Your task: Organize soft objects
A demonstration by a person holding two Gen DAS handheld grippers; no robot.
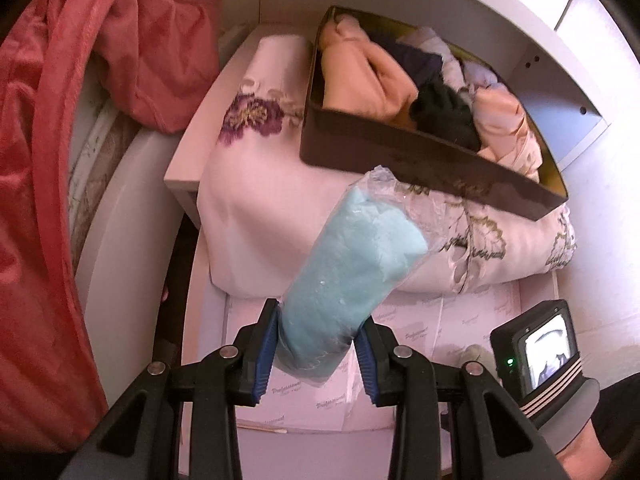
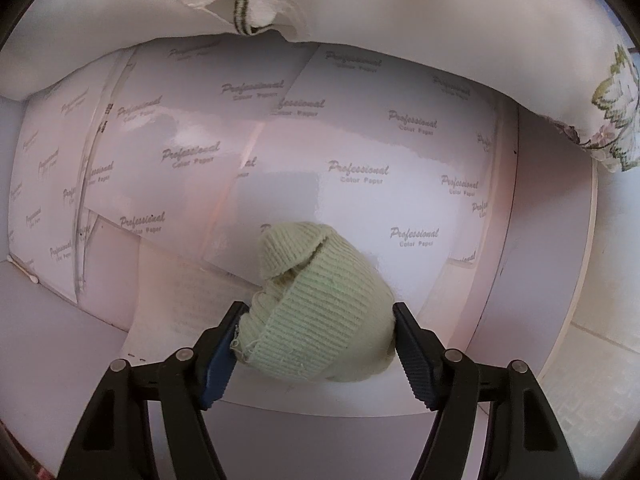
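A light blue cloth roll (image 1: pixel 340 264) in a clear plastic bag is clamped at its lower end by my left gripper (image 1: pixel 316 320), which is shut on it. The roll sticks up over a folded white floral quilt (image 1: pixel 260 200). In the right wrist view, a pale green ribbed knit bundle (image 2: pixel 320 300) lies on the paper-lined shelf floor (image 2: pixel 360 140). My right gripper (image 2: pixel 320 312) is shut on the bundle, one pad against each side.
A dark open box (image 1: pixel 420 160) filled with several folded garments sits on the quilt. A red garment (image 1: pixel 60 160) hangs at the left. White cupboard walls close in the back and right. The quilt's edge (image 2: pixel 120 20) overhangs the lined floor.
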